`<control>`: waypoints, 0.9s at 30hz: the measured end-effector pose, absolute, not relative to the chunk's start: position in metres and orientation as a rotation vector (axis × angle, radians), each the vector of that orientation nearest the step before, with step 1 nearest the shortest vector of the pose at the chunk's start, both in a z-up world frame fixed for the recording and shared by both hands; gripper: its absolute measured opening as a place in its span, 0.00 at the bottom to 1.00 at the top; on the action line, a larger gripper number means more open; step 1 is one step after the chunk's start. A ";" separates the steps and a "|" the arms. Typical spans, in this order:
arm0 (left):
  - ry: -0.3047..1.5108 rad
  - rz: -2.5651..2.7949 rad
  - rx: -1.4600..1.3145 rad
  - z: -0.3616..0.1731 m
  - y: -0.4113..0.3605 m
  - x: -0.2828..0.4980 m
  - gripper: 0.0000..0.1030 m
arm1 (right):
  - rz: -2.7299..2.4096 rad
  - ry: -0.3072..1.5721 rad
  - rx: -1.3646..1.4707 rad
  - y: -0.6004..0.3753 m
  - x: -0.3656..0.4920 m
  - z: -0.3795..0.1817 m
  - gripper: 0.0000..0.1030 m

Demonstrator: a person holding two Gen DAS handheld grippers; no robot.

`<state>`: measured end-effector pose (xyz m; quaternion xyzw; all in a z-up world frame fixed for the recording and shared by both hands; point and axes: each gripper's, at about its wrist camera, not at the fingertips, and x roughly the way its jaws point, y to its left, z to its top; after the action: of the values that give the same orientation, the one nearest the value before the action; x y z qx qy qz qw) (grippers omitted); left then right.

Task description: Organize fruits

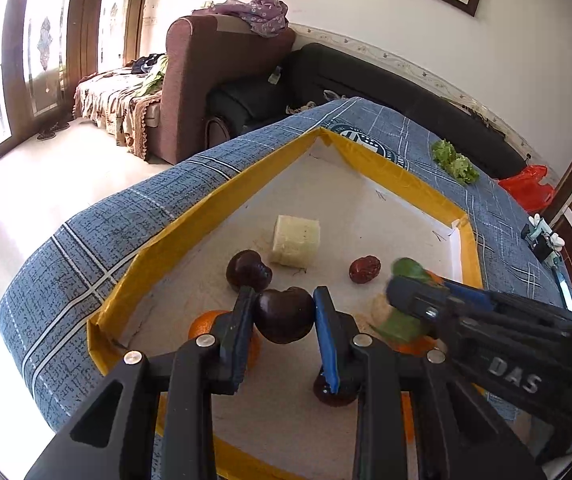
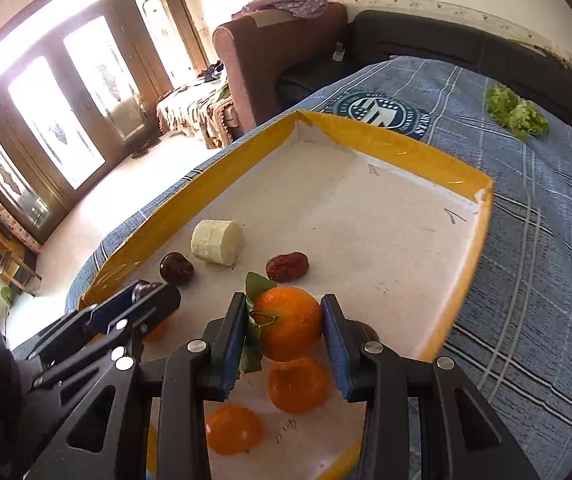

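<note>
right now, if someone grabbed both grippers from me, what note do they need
Left gripper: shut on a dark cherry, held over the yellow-rimmed tray.
Right gripper: shut on a leafy mandarin, also over the tray.
In the tray: another cherry, a red date, a pale cut chunk and two more mandarins.
Lettuce lies outside on the blue cloth.
Done: both fruits gripped. Left: set each down with its kind; the mandarins sit near, the cherry lies toward the tray's left rim.

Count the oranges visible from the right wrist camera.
3: one leafy orange held in the right gripper, a second orange just below it, a third orange lower left. Another may hide behind the left gripper.
</note>
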<state>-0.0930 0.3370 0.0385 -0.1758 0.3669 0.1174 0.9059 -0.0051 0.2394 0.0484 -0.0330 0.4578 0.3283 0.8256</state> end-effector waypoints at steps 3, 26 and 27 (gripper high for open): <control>0.753 0.232 -0.363 0.037 0.336 -0.094 0.28 | 0.700 0.976 -0.065 0.247 0.004 0.046 0.41; 0.627 0.285 -0.496 0.066 0.369 -0.125 0.68 | 0.640 0.906 -0.132 0.252 0.011 0.066 0.53; 0.620 0.289 -0.494 0.068 0.369 -0.127 0.69 | 0.632 0.912 -0.163 0.256 0.010 0.063 0.54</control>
<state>-0.1272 0.3691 0.0678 -0.2396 0.3007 0.1402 0.9124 0.0099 0.2563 0.0633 -0.0771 0.4323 0.2997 0.8470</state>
